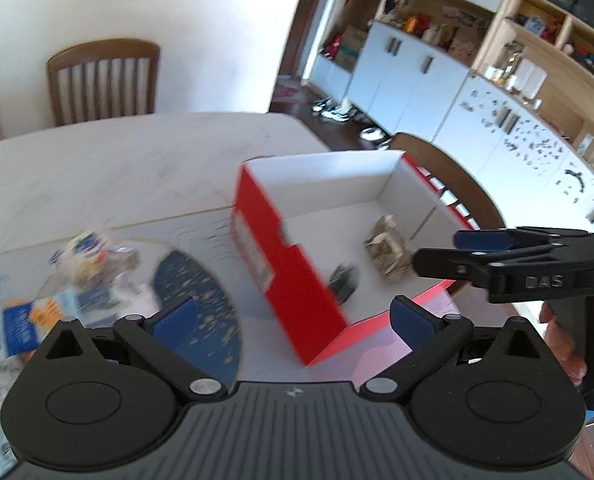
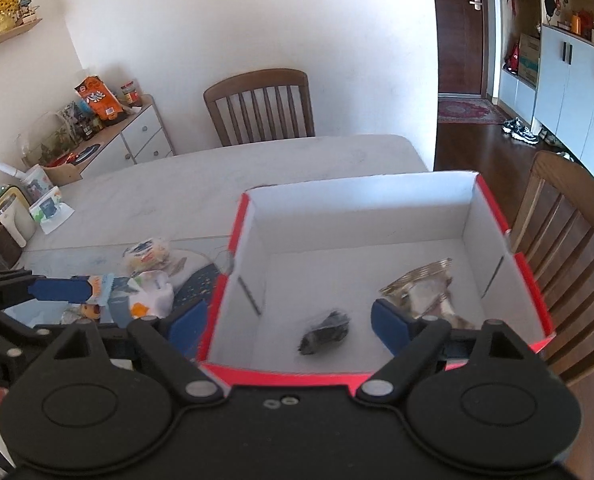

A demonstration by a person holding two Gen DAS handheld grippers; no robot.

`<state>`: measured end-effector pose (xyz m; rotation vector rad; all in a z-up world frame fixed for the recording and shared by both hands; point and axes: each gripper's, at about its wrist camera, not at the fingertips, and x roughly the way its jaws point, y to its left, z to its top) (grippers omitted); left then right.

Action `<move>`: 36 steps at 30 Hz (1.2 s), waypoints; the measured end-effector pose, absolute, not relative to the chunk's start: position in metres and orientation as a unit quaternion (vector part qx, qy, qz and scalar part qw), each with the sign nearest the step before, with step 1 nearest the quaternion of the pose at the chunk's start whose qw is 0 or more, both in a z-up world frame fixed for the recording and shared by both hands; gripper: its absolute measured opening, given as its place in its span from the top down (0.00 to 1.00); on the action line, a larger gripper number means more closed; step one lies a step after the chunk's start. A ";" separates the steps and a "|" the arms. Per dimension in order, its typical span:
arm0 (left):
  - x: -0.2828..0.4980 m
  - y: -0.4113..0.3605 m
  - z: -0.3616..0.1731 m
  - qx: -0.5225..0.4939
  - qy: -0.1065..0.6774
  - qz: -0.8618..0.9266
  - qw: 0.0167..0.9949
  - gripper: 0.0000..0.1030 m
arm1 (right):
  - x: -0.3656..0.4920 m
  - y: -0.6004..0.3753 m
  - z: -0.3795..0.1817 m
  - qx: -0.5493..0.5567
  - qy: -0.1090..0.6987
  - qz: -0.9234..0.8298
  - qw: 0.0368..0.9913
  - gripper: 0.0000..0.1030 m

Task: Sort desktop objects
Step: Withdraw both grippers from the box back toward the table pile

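A red box (image 1: 293, 276) (image 2: 509, 248) with a white inside stands on the table. In it lie a small dark object (image 1: 343, 278) (image 2: 325, 332) and a crumpled brownish packet (image 1: 389, 248) (image 2: 421, 288). Left of the box lies a pile of snack packets (image 1: 77, 280) (image 2: 145, 280). My left gripper (image 1: 293, 316) is open and empty at the box's near left corner. My right gripper (image 2: 289, 320) is open and empty above the box's near edge; it also shows in the left wrist view (image 1: 437, 252) over the box's right wall. The left gripper shows in the right wrist view (image 2: 57, 290) over the packets.
A round blue mat (image 1: 201, 304) lies between the packets and the box. Wooden chairs stand at the table's far side (image 2: 261, 108) and right side (image 2: 561, 232). A cluttered sideboard (image 2: 109, 136) stands at the left. Tissue pack and containers (image 2: 37, 204) sit at the table's left edge.
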<state>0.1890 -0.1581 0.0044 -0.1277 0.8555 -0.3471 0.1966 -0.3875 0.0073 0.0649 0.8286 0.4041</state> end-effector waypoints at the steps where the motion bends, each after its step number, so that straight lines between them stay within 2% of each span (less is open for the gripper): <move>1: 0.187 -0.153 0.003 -0.061 0.412 -0.164 0.894 0.00 | 0.194 -0.383 0.007 0.031 0.400 0.196 0.895 0.14; 18: 0.140 -0.059 0.000 -0.033 0.381 -0.147 0.912 0.00 | 0.153 -0.274 -0.001 -0.016 0.388 0.236 0.891 0.14; 28: 0.123 0.010 -0.041 -0.076 0.406 -0.117 0.903 0.00 | 0.154 -0.215 -0.033 -0.037 0.389 0.259 0.883 0.15; 36: 0.111 0.047 -0.078 -0.065 0.419 -0.083 0.902 0.00 | 0.158 -0.180 -0.068 -0.074 0.398 0.259 0.877 0.18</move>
